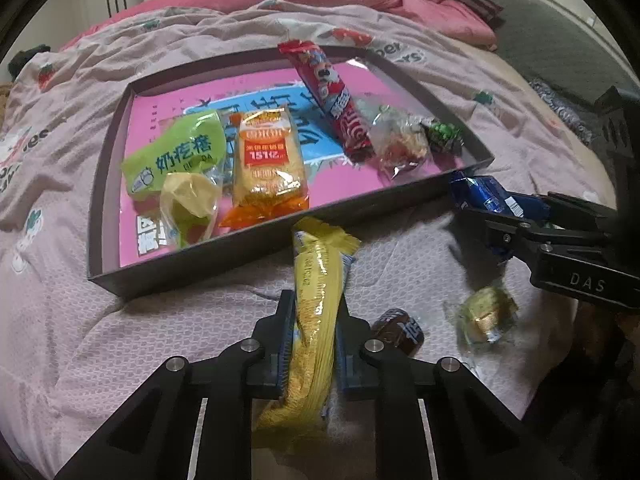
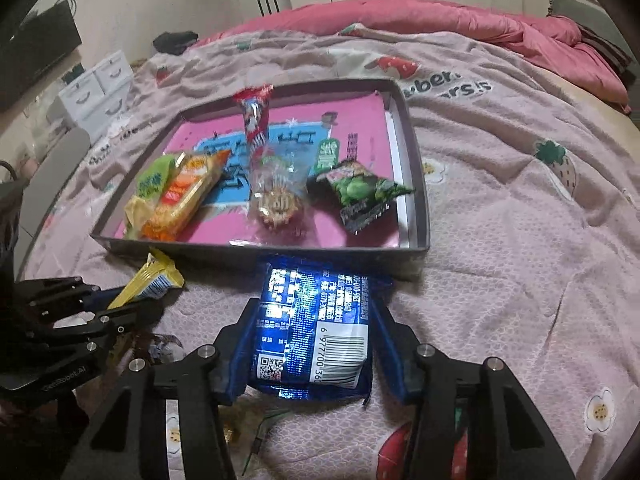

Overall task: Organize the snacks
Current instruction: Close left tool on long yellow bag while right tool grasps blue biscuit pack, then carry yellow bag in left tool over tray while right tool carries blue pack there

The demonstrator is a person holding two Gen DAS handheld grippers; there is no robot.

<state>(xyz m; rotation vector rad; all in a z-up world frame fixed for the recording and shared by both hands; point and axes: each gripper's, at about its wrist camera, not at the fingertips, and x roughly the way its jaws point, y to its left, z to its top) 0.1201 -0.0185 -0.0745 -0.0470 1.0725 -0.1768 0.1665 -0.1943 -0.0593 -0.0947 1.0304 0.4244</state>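
A shallow grey tray (image 1: pixel 256 236) with a pink liner lies on the bed and holds several snacks: a green pack (image 1: pixel 176 156), an orange cracker pack (image 1: pixel 268 160), a red tube (image 1: pixel 332 96), a clear bag (image 1: pixel 400 140). My left gripper (image 1: pixel 314 312) is shut on a long yellow snack bar (image 1: pixel 320 280), just short of the tray's near wall. My right gripper (image 2: pixel 312 320) is shut on a blue foil packet (image 2: pixel 312 320), in front of the tray's near wall (image 2: pixel 280 256). The right gripper also shows in the left wrist view (image 1: pixel 492 216).
On the pink quilt near my left gripper lie a brown wrapped candy (image 1: pixel 400 332) and a gold-green wrapped candy (image 1: pixel 486 312). A pink duvet (image 2: pixel 440 16) is heaped at the far side. White drawers (image 2: pixel 96 88) stand left of the bed.
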